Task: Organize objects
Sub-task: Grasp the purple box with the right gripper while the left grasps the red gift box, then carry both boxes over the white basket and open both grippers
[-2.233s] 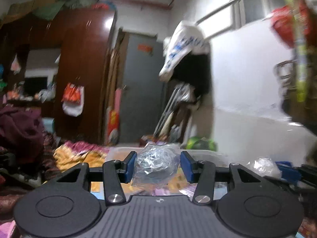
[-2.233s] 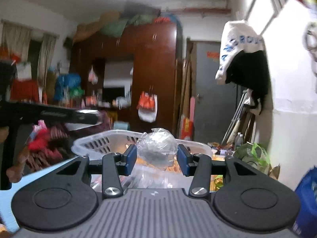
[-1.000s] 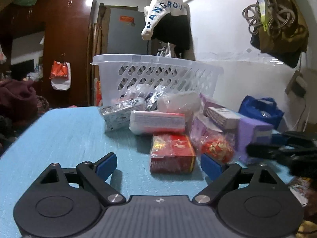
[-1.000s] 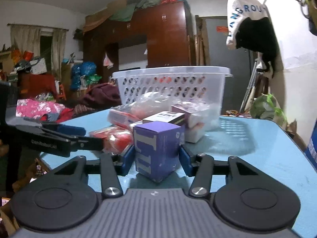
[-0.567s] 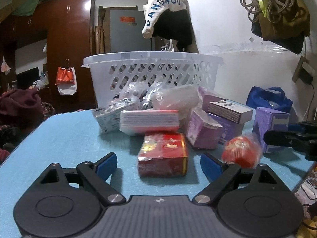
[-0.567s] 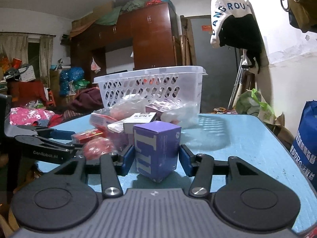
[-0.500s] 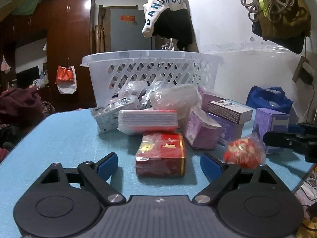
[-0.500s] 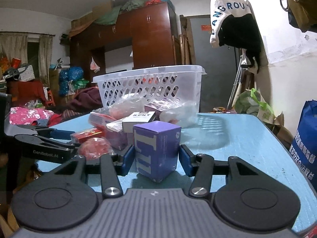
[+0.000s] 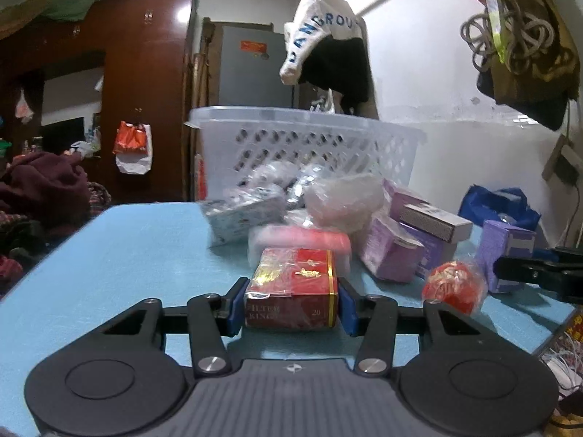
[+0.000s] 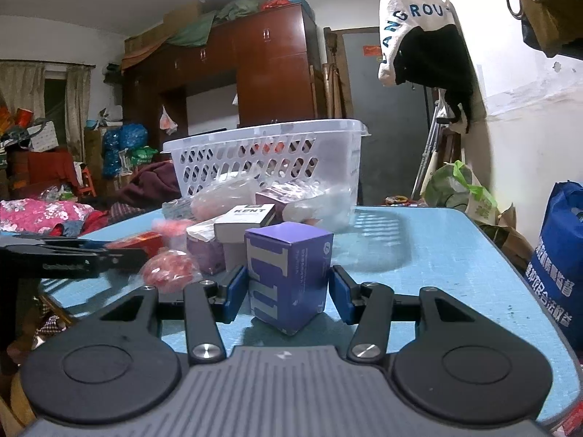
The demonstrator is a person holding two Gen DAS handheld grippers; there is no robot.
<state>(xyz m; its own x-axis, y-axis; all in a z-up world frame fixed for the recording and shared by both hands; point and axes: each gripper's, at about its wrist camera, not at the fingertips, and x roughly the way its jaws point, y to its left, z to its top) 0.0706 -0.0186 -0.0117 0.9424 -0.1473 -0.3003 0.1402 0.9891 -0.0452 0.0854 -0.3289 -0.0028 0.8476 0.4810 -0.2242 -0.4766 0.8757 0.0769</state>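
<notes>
My left gripper (image 9: 290,307) is shut on a red and gold cigarette box (image 9: 292,286) resting on the blue table (image 9: 120,255). My right gripper (image 10: 288,289) is shut on a purple carton (image 10: 288,273) that stands on the table (image 10: 437,255); the carton also shows in the left wrist view (image 9: 506,255). A white perforated laundry basket (image 9: 309,145) stands at the table's far side, also in the right wrist view (image 10: 266,160). Between it and the grippers lies a pile of wrapped packets and boxes.
The pile holds a round red wrapped packet (image 9: 455,286), lilac boxes (image 9: 390,251), a white KENT box (image 10: 247,218), a pink-red packet (image 9: 302,236) and clear plastic bags (image 9: 342,200). A blue bag (image 10: 561,255) hangs off the table's right edge.
My left gripper has moved forward and its jaws have closed from wide open onto the red cigarette box. The right gripper still holds the purple carton in the same place.
</notes>
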